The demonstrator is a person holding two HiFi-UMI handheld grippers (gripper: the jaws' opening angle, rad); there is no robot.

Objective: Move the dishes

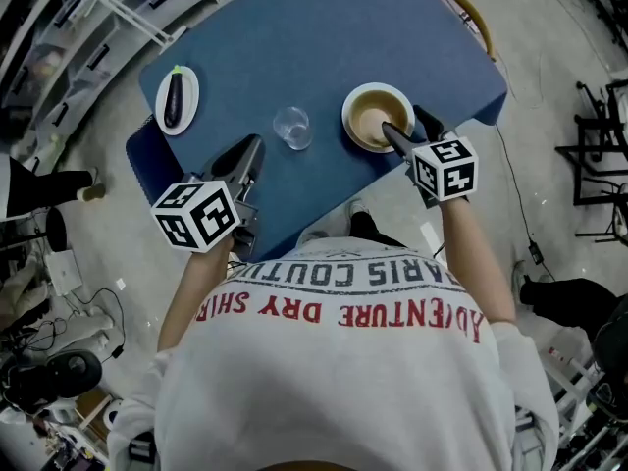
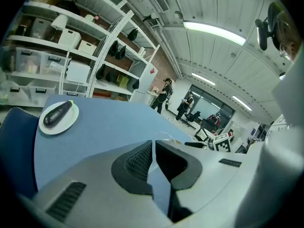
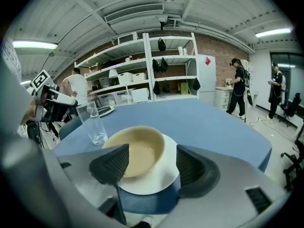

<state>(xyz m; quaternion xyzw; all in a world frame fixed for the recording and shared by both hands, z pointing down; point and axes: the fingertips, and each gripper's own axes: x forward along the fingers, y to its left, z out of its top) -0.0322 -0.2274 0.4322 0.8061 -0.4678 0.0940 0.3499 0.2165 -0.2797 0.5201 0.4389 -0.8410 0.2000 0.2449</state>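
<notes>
A tan bowl (image 1: pixel 375 119) sits on a white plate (image 1: pixel 361 94) near the blue table's (image 1: pixel 324 37) front right corner. My right gripper (image 1: pixel 407 126) is open; in the right gripper view its pads (image 3: pixel 114 163) stand either side of the bowl's (image 3: pixel 140 148) near rim and its plate (image 3: pixel 156 182), without pressing. A clear glass (image 1: pixel 292 128) stands mid-table. At the far left a dark eggplant (image 1: pixel 174 99) lies on a small white plate (image 1: pixel 190 86). My left gripper (image 1: pixel 251 150) hovers over the front edge, its jaws together and empty, left of the glass (image 2: pixel 166 137).
A blue chair (image 1: pixel 147 160) stands at the table's left side and a yellow-rimmed one (image 1: pixel 461 3) at the far right. Storage shelves (image 3: pixel 137 80) and several people stand beyond the table. Cables and stands lie on the floor around it.
</notes>
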